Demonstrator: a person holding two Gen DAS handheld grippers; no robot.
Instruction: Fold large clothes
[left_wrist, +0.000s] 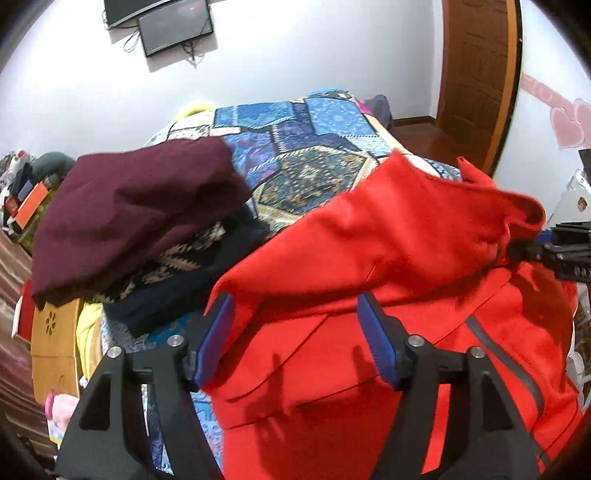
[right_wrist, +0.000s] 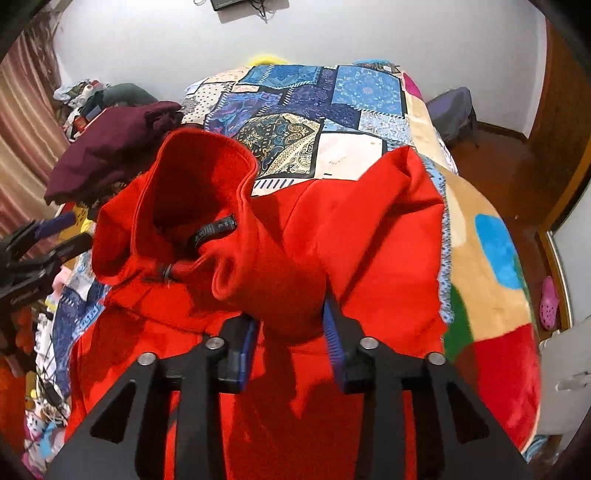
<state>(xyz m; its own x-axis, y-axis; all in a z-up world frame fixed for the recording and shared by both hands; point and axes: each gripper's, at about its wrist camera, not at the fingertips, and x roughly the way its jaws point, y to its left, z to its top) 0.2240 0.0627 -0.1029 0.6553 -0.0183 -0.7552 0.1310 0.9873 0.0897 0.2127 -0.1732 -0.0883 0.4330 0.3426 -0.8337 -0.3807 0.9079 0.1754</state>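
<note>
Red hoodie (right_wrist: 280, 236) is on the patchwork bed (right_wrist: 332, 92); right gripper (right_wrist: 291, 332) pinches a bunched fold, left gripper (left_wrist: 295, 325) gapes over its edge, holding nothing. Lopsided lift probably drags it crooked into the maroon pile (left_wrist: 129, 206).

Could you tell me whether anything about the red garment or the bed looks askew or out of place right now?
The red jacket is not lying flat: its hood stands bunched up and open, and a fold of fabric sits bunched between the fingers of the right gripper. The stack of folded sweaters looks tidy. Nothing looks damaged.
</note>
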